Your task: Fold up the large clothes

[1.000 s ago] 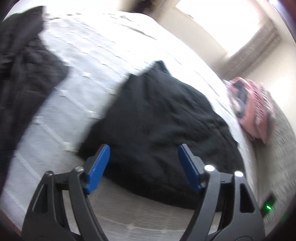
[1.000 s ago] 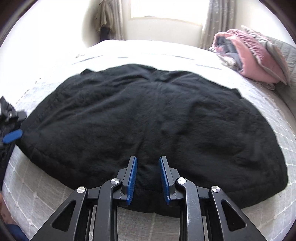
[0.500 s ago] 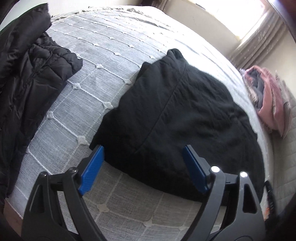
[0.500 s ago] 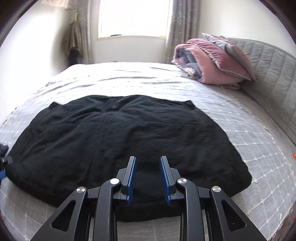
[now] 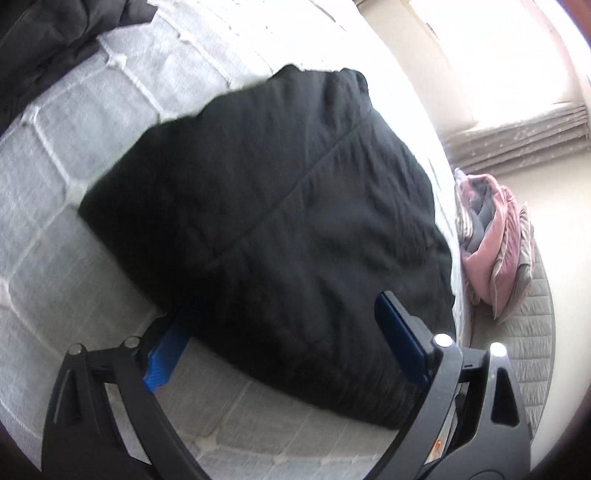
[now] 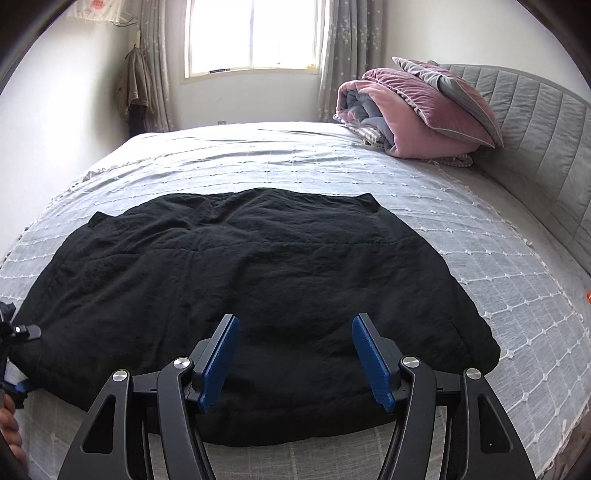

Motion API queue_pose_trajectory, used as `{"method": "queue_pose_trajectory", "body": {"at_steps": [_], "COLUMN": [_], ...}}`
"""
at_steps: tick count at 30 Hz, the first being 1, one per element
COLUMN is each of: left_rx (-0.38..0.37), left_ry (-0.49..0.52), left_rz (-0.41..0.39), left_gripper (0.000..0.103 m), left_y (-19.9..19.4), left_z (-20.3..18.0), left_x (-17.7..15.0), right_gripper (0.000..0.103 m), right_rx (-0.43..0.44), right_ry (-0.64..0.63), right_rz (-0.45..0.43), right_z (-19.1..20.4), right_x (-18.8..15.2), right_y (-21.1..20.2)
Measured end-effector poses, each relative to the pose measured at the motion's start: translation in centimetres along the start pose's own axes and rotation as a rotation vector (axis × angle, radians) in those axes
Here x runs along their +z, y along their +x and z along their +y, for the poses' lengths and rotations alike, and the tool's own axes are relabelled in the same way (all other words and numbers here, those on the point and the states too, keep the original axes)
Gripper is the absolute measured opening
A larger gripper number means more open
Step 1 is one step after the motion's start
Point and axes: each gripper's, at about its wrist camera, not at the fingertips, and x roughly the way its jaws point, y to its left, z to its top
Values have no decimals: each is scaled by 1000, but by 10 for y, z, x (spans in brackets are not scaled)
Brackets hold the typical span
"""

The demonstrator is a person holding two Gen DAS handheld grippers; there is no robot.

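A large black padded garment [image 6: 251, 280] lies spread flat on the grey quilted bed [image 6: 480, 266]; it also fills the left wrist view [image 5: 280, 221]. My right gripper [image 6: 295, 354] is open and empty, hovering over the garment's near hem. My left gripper [image 5: 284, 332] is open wide at the garment's near left corner; its left finger sits low, tucked at the edge of the cloth, and the right finger is above it. In the right wrist view the left gripper shows at the far left edge [image 6: 18, 332].
A rolled pink and grey duvet with pillows [image 6: 413, 110] lies at the head of the bed by the grey headboard [image 6: 535, 140]. A second dark jacket [image 5: 55, 40] lies on the bed at the left. A window [image 6: 251, 33] is behind the bed.
My right gripper has opened from nearly shut to wide and pulled back and up from the hem. My left gripper has moved in to the garment's near corner.
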Motion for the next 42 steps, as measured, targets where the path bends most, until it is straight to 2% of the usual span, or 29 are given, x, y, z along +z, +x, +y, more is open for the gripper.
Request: {"method": "queue_pose_trajectory", "body": {"at_steps": [3,6,7,8,10,11,13,15,16,19,21,23,25,28,31,34,38,42], "left_rx": [-8,10,20,36,63,48,36,44,43,29,21,1,-40,-48,-36,-11,-6,-33], "left_ry": [-55,-53,-47,-41,-48,-51,-45,-56,-70,-99,-103,-97,-63,38,185,373,532,645], "left_rz": [-39,-78,-90,-103,-143,-160,-183,-173,-164,-141,-150,-179,-214,-289,-374,-464,-529,-563], "left_gripper": [95,89,83,69,49,45,44,45,50,57,57,35,28,25,24,24,23,23], "left_y": [3,4,3,2,-2,-6,-8,-4,0,16,19,14,3,-12,-27,-39,-50,-59], "left_z": [3,-1,-3,-5,-7,-9,-11,-9,-6,-9,-12,-14,-22,-42,-72,-107,-138,-158], "left_x": [4,7,8,9,8,6,5,10,13,19,21,18,15,13,2,-12,-24,-34], "right_gripper": [65,65,65,65,65,65,65,65,65,65,65,65,65,65,65,65,65,65], "right_rx": [-7,-16,-19,-27,-47,-52,-38,-22,-15,-11,-10,-12,-8,-5,-4,0,-8,-12], "right_ry": [9,33,45,59,90,114,164,219,241,269,269,266,262,255,258,268,282,307], "right_rz": [6,-7,-11,-12,-4,10,43,77,90,93,92,93,98,95,93,92,91,88], "right_z": [-2,-6,-8,-11,-17,-22,-32,-42,-47,-53,-54,-54,-53,-53,-54,-57,-63,-70], "right_x": [0,0,1,1,2,2,2,2,1,0,0,0,0,1,2,3,4,5], "right_y": [2,0,-1,-1,0,2,7,12,14,14,13,13,13,14,14,13,13,13]}}
